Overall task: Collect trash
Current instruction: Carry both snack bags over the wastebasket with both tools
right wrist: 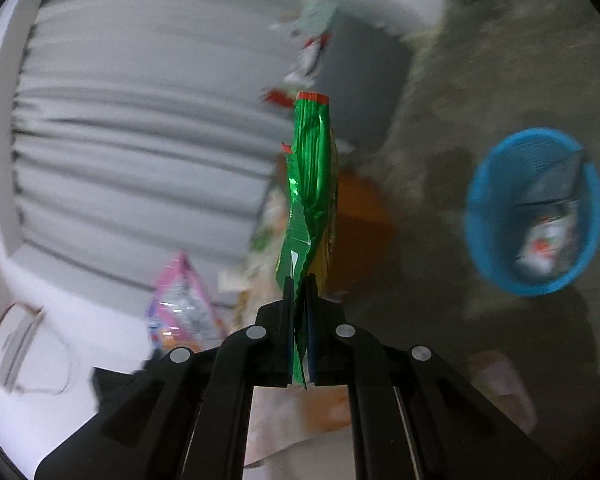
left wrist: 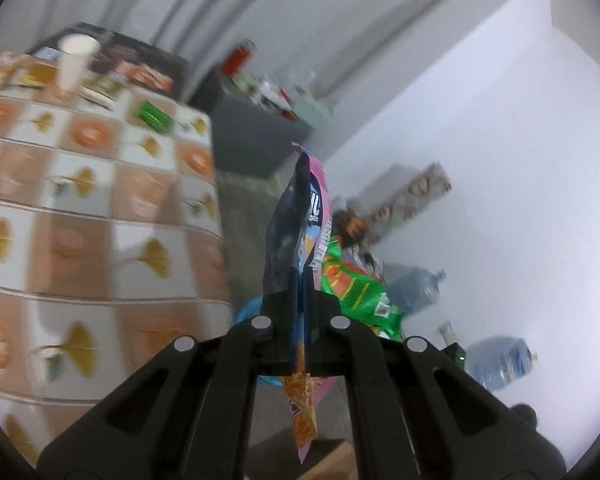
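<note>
In the left wrist view, the left gripper [left wrist: 300,300] is clamped tight on a dark blue and pink snack bag [left wrist: 296,236], which stands up between its fingers; a green wrapper [left wrist: 356,288] shows just behind it, and a table with a patterned cloth [left wrist: 100,208] lies to the left. In the right wrist view, the right gripper [right wrist: 300,292] is closed on the green wrapper [right wrist: 310,184], held upright, with a blue trash basket [right wrist: 476,216] on the floor off to the right.
</note>
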